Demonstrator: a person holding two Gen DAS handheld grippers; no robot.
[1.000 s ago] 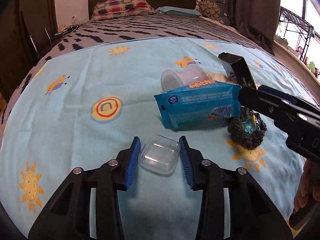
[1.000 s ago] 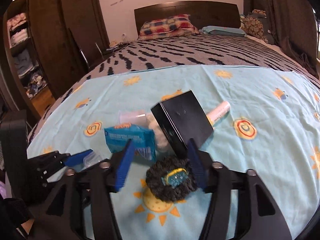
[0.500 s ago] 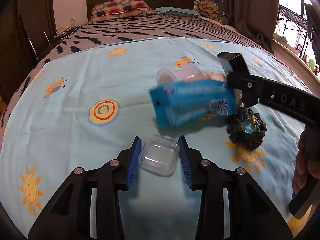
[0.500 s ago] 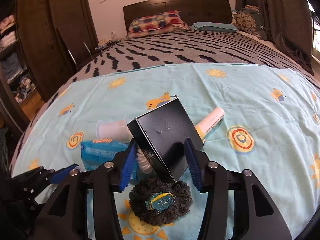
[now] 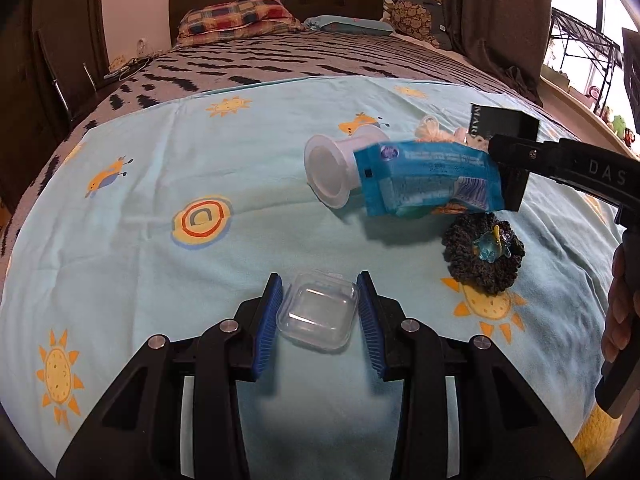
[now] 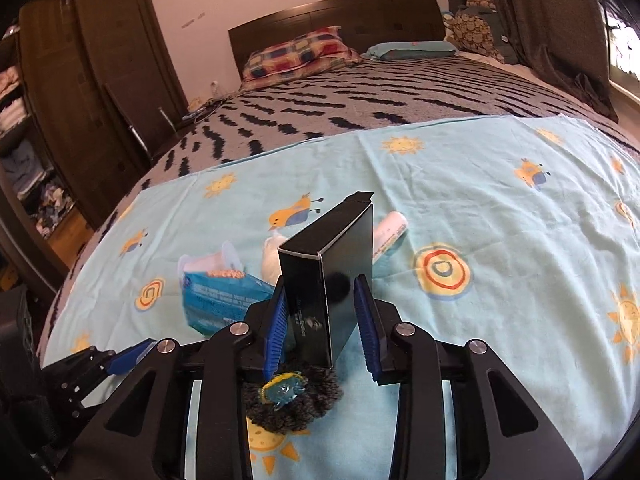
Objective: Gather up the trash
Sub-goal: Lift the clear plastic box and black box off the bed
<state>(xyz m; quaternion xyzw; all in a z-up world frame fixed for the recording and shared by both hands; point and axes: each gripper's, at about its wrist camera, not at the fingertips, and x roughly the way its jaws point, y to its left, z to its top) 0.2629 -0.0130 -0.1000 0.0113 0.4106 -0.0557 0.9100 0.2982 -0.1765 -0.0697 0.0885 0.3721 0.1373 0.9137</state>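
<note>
Sitting btwn right claw pads: black box

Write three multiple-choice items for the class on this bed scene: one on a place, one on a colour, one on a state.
1. What sits between the jaws of the left gripper?
A. a clear plastic container
B. a metal spoon
C. a glass bottle

2. What colour is the box?
A. red
B. white
C. black

3. How does the white cup stand?
A. upright
B. lying on its side
C. upside down on a plate

Answers:
1 A, the container fills the gap between the blue pads.
2 C, all its visible faces are black.
3 B, its open mouth faces sideways across the sheet.
</note>
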